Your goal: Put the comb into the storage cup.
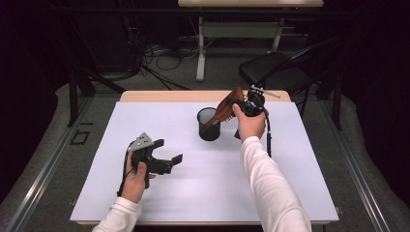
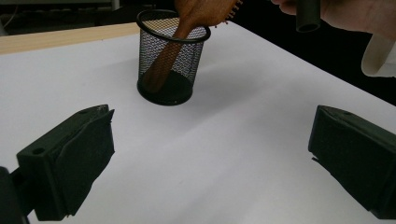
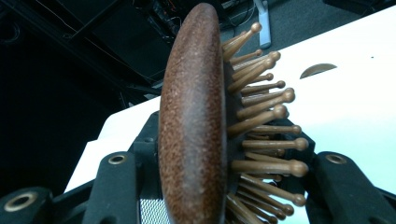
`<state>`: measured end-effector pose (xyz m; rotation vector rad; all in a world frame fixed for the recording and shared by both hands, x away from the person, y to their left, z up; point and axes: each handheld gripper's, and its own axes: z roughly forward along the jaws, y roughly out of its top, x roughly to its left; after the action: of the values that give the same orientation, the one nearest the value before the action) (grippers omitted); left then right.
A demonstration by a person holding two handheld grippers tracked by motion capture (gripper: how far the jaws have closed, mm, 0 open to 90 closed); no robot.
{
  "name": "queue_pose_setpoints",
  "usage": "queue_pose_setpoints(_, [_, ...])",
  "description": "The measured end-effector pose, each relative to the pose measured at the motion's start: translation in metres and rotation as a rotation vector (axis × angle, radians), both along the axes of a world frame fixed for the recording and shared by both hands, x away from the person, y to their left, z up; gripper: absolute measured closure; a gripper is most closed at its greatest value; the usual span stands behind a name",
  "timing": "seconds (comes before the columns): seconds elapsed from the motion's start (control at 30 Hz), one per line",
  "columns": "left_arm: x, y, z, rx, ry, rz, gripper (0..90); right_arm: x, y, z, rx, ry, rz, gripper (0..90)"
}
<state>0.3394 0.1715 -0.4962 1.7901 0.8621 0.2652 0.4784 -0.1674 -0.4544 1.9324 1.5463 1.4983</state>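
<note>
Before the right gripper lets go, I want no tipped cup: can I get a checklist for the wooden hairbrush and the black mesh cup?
1. Right gripper clamped on the head of the brown wooden hairbrush: ok, jaws on both sides in the right gripper view.
2. Handle inside the round black mesh cup: ok.
3. Handle tip down on the cup's floor: cannot tell through the mesh.
4. Cup upright on the white table: ok.
5. Left gripper apart from the cup: ok, open and holding nothing.
6. Brush upright: not ok, it leans toward the right hand.
</note>
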Motion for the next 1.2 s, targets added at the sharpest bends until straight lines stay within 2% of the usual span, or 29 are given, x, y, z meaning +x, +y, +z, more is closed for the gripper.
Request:
queue_pose_setpoints(0.67, [0.0003, -0.0003, -0.0004, 0.000, 0.000, -0.001, 0.4, -0.0003, -0.0024, -0.0004, -0.037, -0.022, 0.040, 43.9])
queue_pose_setpoints(1.2, [0.0004, -0.0010, -0.0012, 0.004, 0.003, -0.002, 0.4, 0.0002, -0.0074, 0.0000, -0.029, -0.017, 0.081, 43.9])
